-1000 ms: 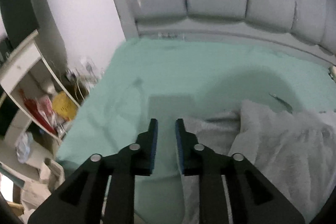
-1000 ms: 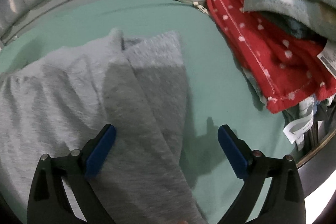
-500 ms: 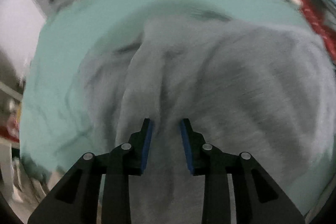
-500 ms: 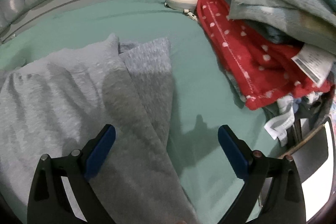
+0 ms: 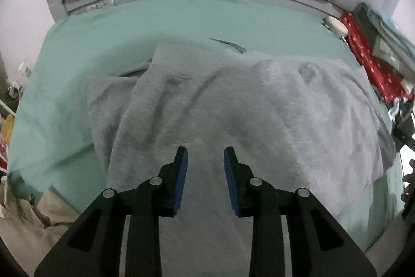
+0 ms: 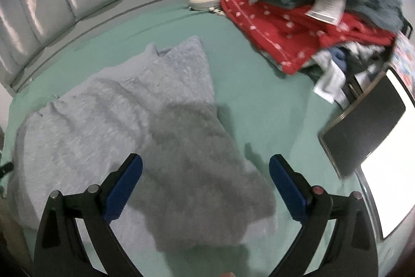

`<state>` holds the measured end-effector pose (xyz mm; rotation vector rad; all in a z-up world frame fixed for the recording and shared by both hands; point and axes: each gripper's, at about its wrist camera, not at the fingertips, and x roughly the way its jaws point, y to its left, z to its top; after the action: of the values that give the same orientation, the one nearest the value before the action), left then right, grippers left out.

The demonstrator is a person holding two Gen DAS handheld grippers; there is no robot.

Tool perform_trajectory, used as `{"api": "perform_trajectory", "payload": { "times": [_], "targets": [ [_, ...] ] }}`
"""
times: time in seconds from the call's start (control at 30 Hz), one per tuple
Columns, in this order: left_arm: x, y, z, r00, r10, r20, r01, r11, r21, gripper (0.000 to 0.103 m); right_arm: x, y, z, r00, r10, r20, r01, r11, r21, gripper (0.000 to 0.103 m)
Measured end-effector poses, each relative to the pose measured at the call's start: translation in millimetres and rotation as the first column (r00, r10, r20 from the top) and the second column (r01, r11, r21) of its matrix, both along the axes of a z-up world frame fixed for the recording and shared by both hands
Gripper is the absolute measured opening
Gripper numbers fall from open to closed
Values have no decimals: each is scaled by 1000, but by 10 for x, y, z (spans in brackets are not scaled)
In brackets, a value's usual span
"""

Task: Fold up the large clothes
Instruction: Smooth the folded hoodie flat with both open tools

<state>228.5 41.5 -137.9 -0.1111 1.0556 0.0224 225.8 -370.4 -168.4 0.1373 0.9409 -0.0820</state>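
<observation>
Fleece, a grey garment (image 5: 233, 105), sprawls rumpled across the middle of the green sheet (image 5: 77, 48), so both claws hang empty above it, the left gripper (image 5: 205, 160) narrowly parted and the right gripper (image 6: 205, 168) spread wide, seemingly hunting for an edge to fold.

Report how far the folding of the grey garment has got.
Done: the grey garment lies on the green sheet, one side flap turned over. In hand: nothing; the left gripper and right gripper hover above it, jaws apart. Left: grasping an edge and making the remaining folds.
</observation>
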Motion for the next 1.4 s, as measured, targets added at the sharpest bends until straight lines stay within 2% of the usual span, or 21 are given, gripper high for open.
{"api": "perform_trajectory", "payload": {
  "times": [0.17, 0.33, 0.47, 0.6, 0.83, 1.0, 1.23, 1.4],
  "targets": [
    [-137, -131, 178, 997, -14, 70, 17, 999, -44, 31, -220, -2, -29, 999, -21, -27, 21, 999, 34, 99],
    [-238, -31, 186, 999, 17, 36, -14, 995, -95, 31, -321, 27, 24, 999, -38, -23, 39, 998, 52, 99],
    [-336, -8, 176, 998, 64, 17, -62, 990, -130, 31, -416, -25, -67, 992, -102, -69, 112, 981, 156, 99],
    [-422, -39, 115, 995, 96, -17, -98, 979, -181, 31, -471, 30, -135, 988, -121, -100, 138, 972, 188, 100],
    [-519, -303, 160, 1000, 23, 3, -23, 989, -146, 31, -530, 168, -229, 985, -112, -131, 136, 971, 195, 100],
    [-486, -457, 151, 1000, -28, 2, 28, 992, -120, 31, -542, 81, -350, 971, -152, -183, 192, 955, 228, 100],
    [-390, -520, 2, 998, -51, -42, 46, 993, -108, 31, -484, -78, -545, 951, -212, -227, 268, 929, 255, 101],
    [-297, -530, -105, 995, -69, -71, 60, 991, -119, 31, -348, -49, -620, 962, -199, -188, 244, 935, 258, 103]
  ]
}}
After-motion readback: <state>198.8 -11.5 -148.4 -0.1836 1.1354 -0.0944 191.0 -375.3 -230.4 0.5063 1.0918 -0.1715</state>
